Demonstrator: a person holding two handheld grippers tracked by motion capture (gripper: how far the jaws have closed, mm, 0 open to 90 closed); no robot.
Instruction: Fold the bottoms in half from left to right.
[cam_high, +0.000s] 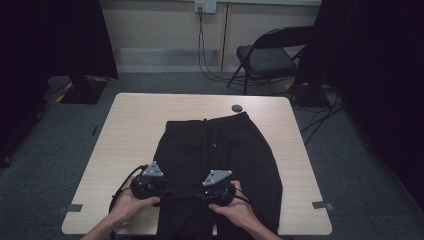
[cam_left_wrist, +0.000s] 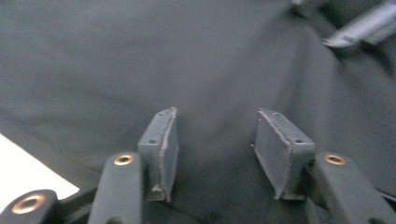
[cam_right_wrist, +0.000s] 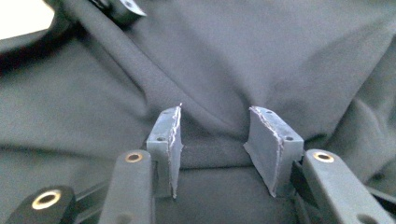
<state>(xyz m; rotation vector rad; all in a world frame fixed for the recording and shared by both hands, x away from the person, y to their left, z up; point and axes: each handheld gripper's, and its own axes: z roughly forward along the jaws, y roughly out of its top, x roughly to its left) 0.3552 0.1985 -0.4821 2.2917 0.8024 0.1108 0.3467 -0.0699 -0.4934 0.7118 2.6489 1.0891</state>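
Note:
A pair of black trousers lies flat on the light wooden table, waistband at the far end and legs running toward the near edge. Both hands hold their grippers low over the near part of the legs. My left gripper has its jaws apart, tips down on smooth black cloth, with nothing pinched. My right gripper also stands with its jaws apart; a raised fold of the cloth runs in between its pads, and they do not squeeze it.
A small round dark object sits near the table's far edge, just beyond the waistband. A black folding chair stands behind the table at the right. Cables trail from both grippers toward the near edge.

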